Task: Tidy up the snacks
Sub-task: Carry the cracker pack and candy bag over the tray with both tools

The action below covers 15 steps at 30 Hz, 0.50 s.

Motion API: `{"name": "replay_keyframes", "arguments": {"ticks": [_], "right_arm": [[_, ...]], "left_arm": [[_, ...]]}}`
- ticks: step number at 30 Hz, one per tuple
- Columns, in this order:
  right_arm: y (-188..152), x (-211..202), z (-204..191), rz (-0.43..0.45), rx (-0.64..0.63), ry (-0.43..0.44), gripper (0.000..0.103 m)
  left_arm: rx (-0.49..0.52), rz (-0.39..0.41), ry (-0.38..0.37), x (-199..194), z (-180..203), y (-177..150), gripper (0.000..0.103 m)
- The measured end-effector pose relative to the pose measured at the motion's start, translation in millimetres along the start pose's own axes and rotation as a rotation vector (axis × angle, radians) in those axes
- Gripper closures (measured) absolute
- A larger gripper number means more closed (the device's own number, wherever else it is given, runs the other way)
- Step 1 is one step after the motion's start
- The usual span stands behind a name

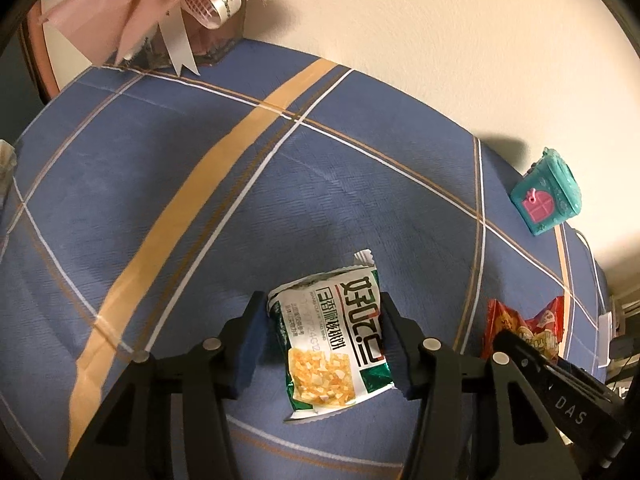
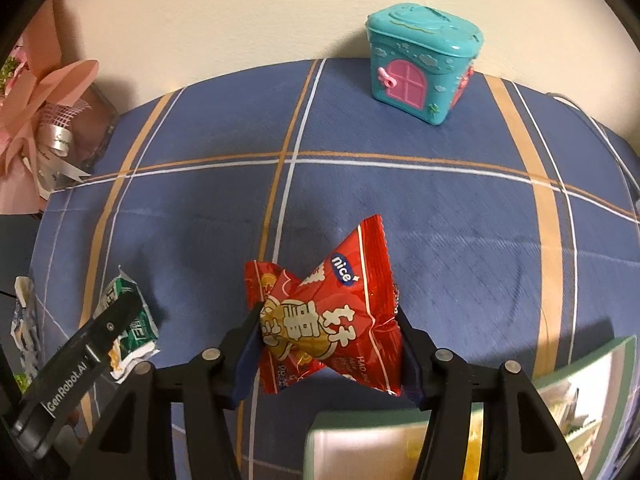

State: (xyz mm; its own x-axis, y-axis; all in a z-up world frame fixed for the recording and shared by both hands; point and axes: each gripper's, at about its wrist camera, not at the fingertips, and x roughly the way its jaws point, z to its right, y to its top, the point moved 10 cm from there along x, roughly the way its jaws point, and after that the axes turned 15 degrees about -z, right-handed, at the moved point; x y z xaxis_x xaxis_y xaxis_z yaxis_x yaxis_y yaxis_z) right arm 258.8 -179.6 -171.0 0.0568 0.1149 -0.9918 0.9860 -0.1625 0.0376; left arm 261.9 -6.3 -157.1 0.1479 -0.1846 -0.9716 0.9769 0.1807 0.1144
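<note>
Pinching a white-and-green snack packet [image 1: 334, 344] between its two dark pads, the left gripper [image 1: 324, 340] holds the packet by its sides, the printed face with yellow crisps turned up toward the camera. The packet sits over the blue plaid cloth [image 1: 160, 208]; whether its lower edge touches the cloth or hangs just clear of it is hard to tell from this angle. Out to the right in the left wrist view, the red snack packet [image 1: 524, 326] shows beside the black body of the other tool, and farther off near the wall stands a teal toy house [image 1: 546, 196] with a pink window. At the far upper left a pink paper bouquet [image 1: 160, 0] with white ribbon lies at the cloth's edge.

The right gripper [image 2: 330, 340] is likewise closed on its load: the red snack packet [image 2: 332, 316], crumpled at the waist where the pads squeeze it, its upper corner with the "nice" label pointing up and away. It too is over the blue plaid cloth [image 2: 440, 220]. To the left in this view the left gripper [image 2: 120, 320] appears with the white-and-green snack packet [image 2: 132, 320] in its grasp, well apart from the red one. The teal toy house [image 2: 422, 68] stands against the wall ahead, and a shallow green-rimmed box [image 2: 580, 364] lies below the right gripper at the lower right. The pink paper bouquet [image 2: 44, 120] is at the far left.
</note>
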Motion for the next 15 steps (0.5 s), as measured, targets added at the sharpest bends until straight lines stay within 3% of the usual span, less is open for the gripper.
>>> {"name": "replay_keyframes", "arguments": {"ticks": [8,15], "right_arm": [[-23.9,-24.7,-2.1,0.02,0.011,0.043,0.042],[-60.3,-49.6,-4.3,0.034,0.035,0.077,0.042]], "left_arm": [[0.024,0.016,0.036,-30.1,-1.8,-26.5,0.048],[0.026,0.005,-0.012,-53.0,4.4,-54.3,0.048]]}}
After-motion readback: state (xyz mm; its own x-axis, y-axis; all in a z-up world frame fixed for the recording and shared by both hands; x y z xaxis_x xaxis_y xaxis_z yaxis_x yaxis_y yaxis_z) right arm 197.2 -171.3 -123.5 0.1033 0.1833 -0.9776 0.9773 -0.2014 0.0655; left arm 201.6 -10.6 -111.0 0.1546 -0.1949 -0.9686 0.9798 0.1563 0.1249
